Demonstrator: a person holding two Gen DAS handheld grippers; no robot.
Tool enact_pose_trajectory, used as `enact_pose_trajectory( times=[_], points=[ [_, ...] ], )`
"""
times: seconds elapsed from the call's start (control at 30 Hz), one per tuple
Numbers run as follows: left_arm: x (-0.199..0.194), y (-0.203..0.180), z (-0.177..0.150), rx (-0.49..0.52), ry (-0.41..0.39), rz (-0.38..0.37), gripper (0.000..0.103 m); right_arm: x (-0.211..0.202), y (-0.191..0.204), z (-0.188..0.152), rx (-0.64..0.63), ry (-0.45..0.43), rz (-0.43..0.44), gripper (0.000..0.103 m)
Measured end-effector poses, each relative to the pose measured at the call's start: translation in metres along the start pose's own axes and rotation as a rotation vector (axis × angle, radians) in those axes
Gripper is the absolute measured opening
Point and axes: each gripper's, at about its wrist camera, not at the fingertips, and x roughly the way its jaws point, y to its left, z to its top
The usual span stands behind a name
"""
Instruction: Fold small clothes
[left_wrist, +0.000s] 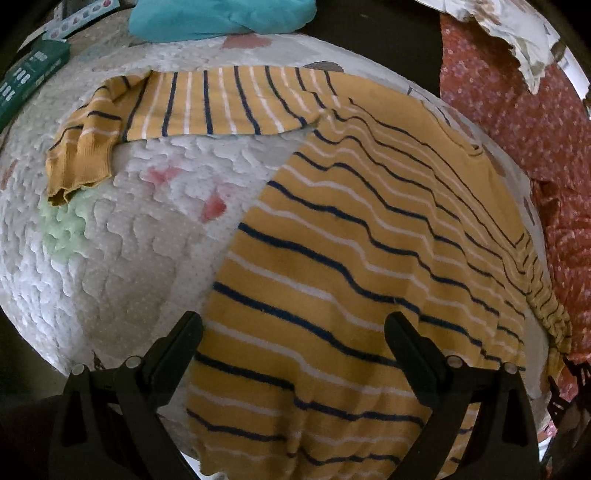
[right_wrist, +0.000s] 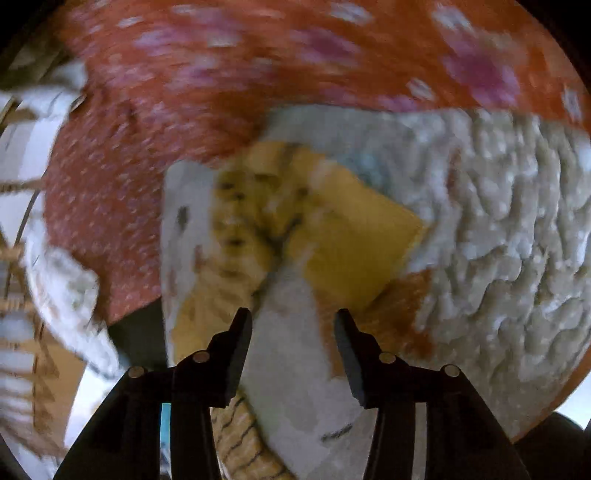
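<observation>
Blur smears striped shirt (right_wrist: 258, 214) beyond the spread right claw (right_wrist: 293, 321).

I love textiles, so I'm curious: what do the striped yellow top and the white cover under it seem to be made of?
The striped yellow top looks like soft knit, probably cotton jersey: matte, slightly fuzzy stripes, and a ribbed cuff on the sleeve. The white cover looks like a quilted, padded fabric: puffy wavy stitching, tiny dots and faded pastel patches. The exact fibre of either cannot be told.

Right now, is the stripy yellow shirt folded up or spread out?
Spread out. The yellow striped shirt lies flat on the quilted mat, its sleeve stretched sideways, nothing doubled over.
</observation>
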Motion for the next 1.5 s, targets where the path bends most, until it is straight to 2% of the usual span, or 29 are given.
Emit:
enact_pose_trajectory(
  times=[0.07,0.1,0.13,0.2,0.27,0.33,0.4,0.43,0.47,0.5,0.53,0.63,0.73,0.83,0.93,1.0,1.1,1.23,1.33,1.5],
  points=[
    [-0.001,0.001,-0.002,-0.002,-0.007,0.004,0.099,-0.014,-0.004,-0.002,0.034,-0.073,-0.006,0.048],
    [-0.002,0.004,-0.001,-0.013,-0.007,-0.001,0.099,-0.022,-0.003,-0.003,0.026,-0.111,-0.039,0.048],
    [-0.002,0.007,0.000,-0.026,-0.005,-0.010,0.099,-0.032,0.003,-0.007,-0.007,-0.161,-0.108,0.049],
    [0.000,0.015,0.003,-0.064,0.011,-0.038,0.099,-0.047,0.009,-0.021,-0.104,-0.229,-0.182,0.053],
    [0.006,0.016,0.006,-0.090,0.030,-0.063,0.099,-0.046,0.011,-0.022,-0.145,-0.254,-0.219,0.053],
    [0.010,0.014,0.008,-0.105,0.050,-0.086,0.099,-0.033,0.008,-0.011,-0.138,-0.227,-0.227,0.056],
    [0.011,0.010,0.008,-0.098,0.050,-0.079,0.099,-0.023,0.010,0.002,-0.161,-0.244,-0.248,0.066],
    [0.010,0.009,0.008,-0.095,0.044,-0.075,0.099,-0.021,0.020,0.005,-0.187,-0.262,-0.273,0.067],
    [0.010,0.008,0.009,-0.096,0.041,-0.076,0.099,-0.016,0.032,0.006,-0.237,-0.243,-0.268,0.062],
    [0.009,0.008,0.009,-0.101,0.039,-0.080,0.099,-0.008,0.045,0.009,-0.292,-0.191,-0.253,0.024],
    [0.009,0.008,0.010,-0.107,0.040,-0.085,0.099,-0.001,0.059,0.010,-0.342,-0.167,-0.270,0.006],
    [0.009,0.013,0.013,-0.131,0.051,-0.101,0.099,-0.006,0.127,-0.010,-0.592,-0.218,-0.322,0.006],
    [0.010,0.018,0.018,-0.159,0.067,-0.126,0.099,-0.008,0.196,-0.048,-0.794,-0.202,-0.275,0.006],
    [0.005,0.021,0.025,-0.180,0.067,-0.166,0.099,0.006,0.262,-0.102,-0.946,-0.131,-0.187,0.006],
    [-0.004,0.024,0.030,-0.183,0.050,-0.184,0.099,0.034,0.306,-0.169,-1.056,-0.014,-0.109,0.006],
    [-0.012,0.030,0.035,-0.185,0.026,-0.172,0.099,0.069,0.333,-0.220,-1.116,0.085,-0.072,0.006],
    [-0.021,0.046,0.043,-0.205,-0.013,-0.139,0.099,0.128,0.356,-0.293,-1.211,0.207,-0.059,0.006],
    [-0.021,0.072,0.056,-0.270,-0.018,-0.139,0.099,0.204,0.361,-0.373,-1.279,0.337,-0.106,0.006],
    [-0.020,0.086,0.060,-0.309,-0.018,-0.142,0.099,0.242,0.359,-0.406,-1.292,0.366,-0.141,0.006],
    [-0.019,0.086,0.063,-0.293,-0.014,-0.129,0.099,0.277,0.365,-0.439,-1.287,0.410,-0.127,0.006]
  ],
)
